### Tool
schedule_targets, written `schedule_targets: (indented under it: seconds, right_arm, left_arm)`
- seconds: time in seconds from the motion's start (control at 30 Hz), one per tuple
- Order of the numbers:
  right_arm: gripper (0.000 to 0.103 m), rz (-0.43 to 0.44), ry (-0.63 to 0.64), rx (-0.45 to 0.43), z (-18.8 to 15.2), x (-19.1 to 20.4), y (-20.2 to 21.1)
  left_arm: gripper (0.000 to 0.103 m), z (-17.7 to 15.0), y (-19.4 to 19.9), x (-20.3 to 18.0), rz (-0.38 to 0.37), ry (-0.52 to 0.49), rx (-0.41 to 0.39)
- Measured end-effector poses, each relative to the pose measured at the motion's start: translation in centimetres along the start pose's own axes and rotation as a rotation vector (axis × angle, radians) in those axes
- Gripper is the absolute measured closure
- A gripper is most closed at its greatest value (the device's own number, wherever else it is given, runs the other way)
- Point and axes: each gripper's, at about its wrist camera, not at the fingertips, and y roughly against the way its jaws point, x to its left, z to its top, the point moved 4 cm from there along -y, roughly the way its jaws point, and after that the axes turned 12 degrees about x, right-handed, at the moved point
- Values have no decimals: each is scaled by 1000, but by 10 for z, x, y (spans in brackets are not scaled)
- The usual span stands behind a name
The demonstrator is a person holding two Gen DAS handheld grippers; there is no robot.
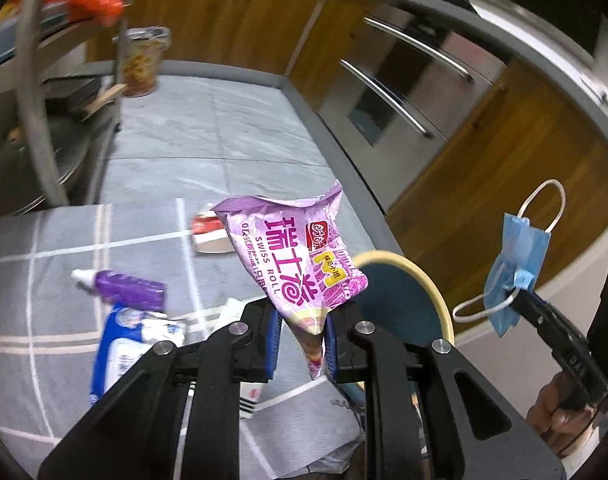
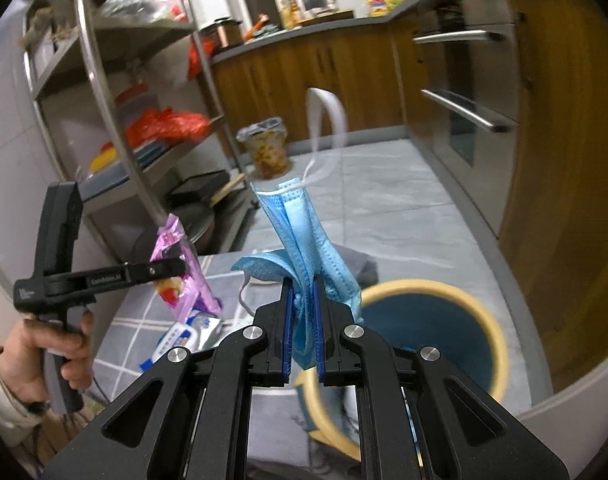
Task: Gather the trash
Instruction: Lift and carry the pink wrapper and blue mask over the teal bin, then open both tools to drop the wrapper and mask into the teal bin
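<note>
My left gripper [image 1: 301,330] is shut on a purple Swiss roll wrapper [image 1: 295,256] and holds it in the air, left of the blue bin with a yellow rim [image 1: 408,304]. My right gripper [image 2: 304,312] is shut on a blue face mask [image 2: 308,248], held up just above the near left rim of the bin [image 2: 436,320]. The mask also shows in the left wrist view [image 1: 516,264], and the wrapper in the right wrist view [image 2: 183,272]. On the grey checked mat [image 1: 43,320] lie a purple tube [image 1: 123,288], a blue-white packet [image 1: 123,348] and a red-white scrap [image 1: 209,234].
An instant noodle cup [image 1: 141,62] stands on the tiled floor by a metal shelf rack [image 2: 115,128]. Wooden cabinets and an oven with steel handles [image 1: 408,76] line the right side. A grey floor edge [image 1: 344,148] runs along them.
</note>
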Motion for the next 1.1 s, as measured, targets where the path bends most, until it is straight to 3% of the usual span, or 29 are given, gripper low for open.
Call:
schedule_targets:
  seconds: [0.17,0.47,0.7,1.1]
  right_arm:
    - [93,-36,-52,3,-10,-31,3]
    - [93,-54,-106,-3,-16,-51,7]
    - [93,-61,-151,51,-24,-65,-6]
    - [93,-78,-171,171,-37,-72,-39]
  left_arm:
    - [87,-2,-20,-33,-8,-82,24]
    - [87,-5,-49,-77,-4,-193,55]
    - [87,-12,-76,-102,47,-296,81]
    - [87,-23,-130,-118,118,-387,171]
